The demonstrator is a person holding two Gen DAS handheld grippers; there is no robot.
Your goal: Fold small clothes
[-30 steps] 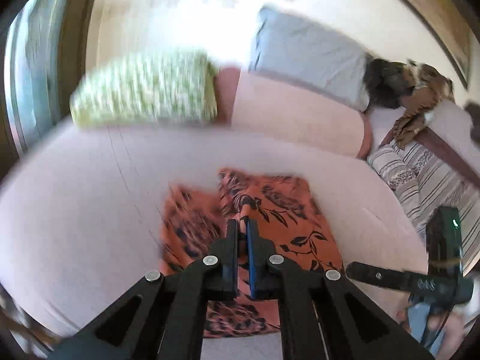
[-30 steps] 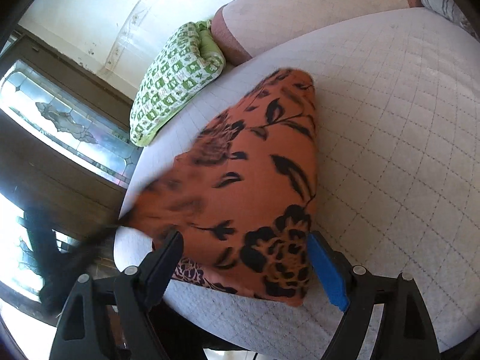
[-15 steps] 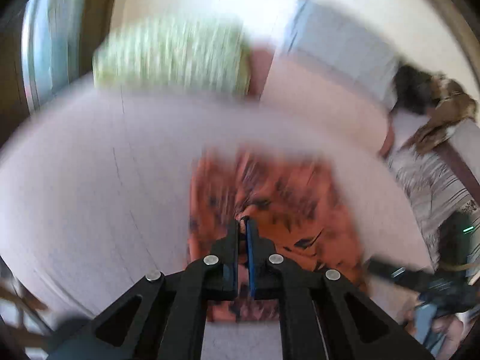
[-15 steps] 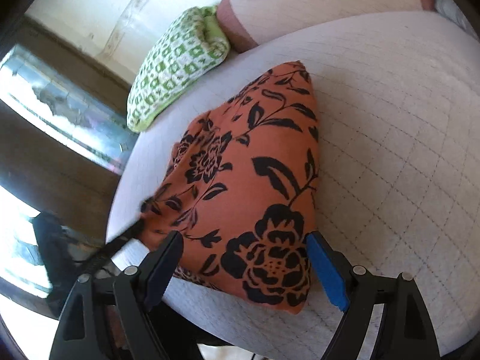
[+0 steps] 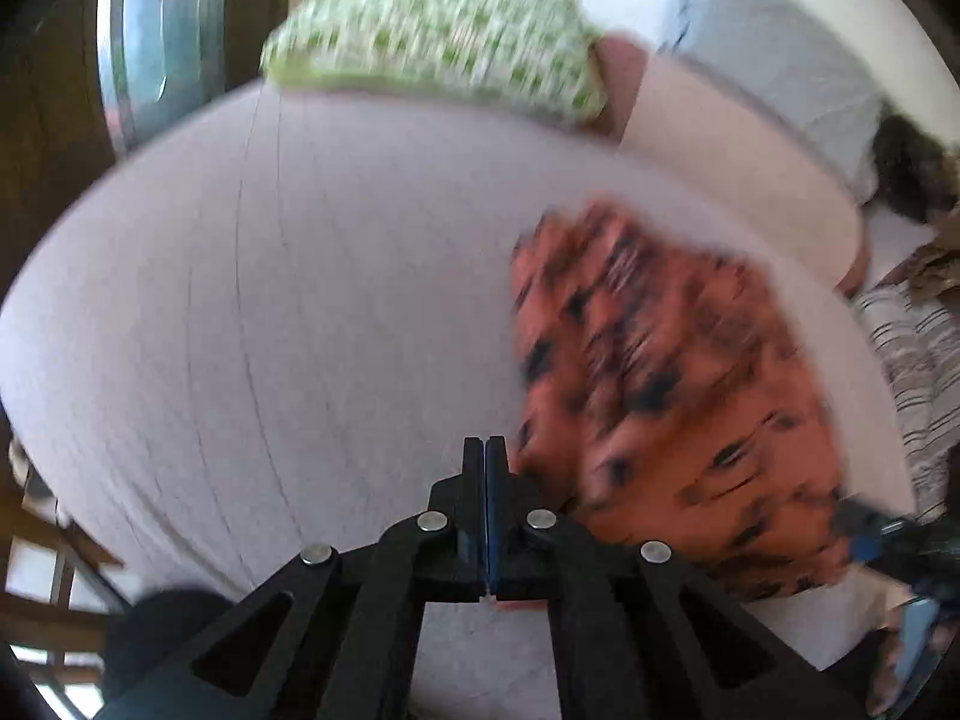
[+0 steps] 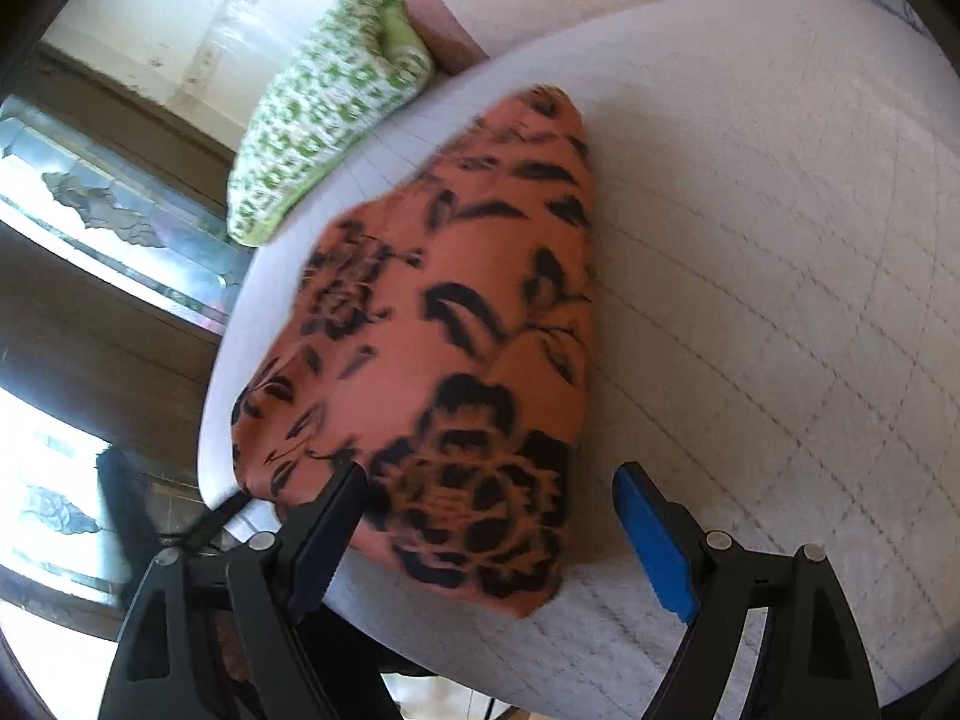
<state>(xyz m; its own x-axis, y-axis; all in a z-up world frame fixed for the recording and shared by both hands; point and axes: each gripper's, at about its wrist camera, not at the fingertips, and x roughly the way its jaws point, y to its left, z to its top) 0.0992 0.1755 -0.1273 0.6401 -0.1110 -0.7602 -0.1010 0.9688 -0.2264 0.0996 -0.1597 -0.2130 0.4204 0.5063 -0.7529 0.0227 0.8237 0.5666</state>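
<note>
While left view blurs, your left gripper shows jaws clenched, nothing visible between, beside orange floral garment lying folded on bed; likely clear of cloth so fold can settle. Green pillow behind.

Right view: right gripper jaws released wide, straddling garment's near corner without pressing; only here floral print reads sharp.
</note>
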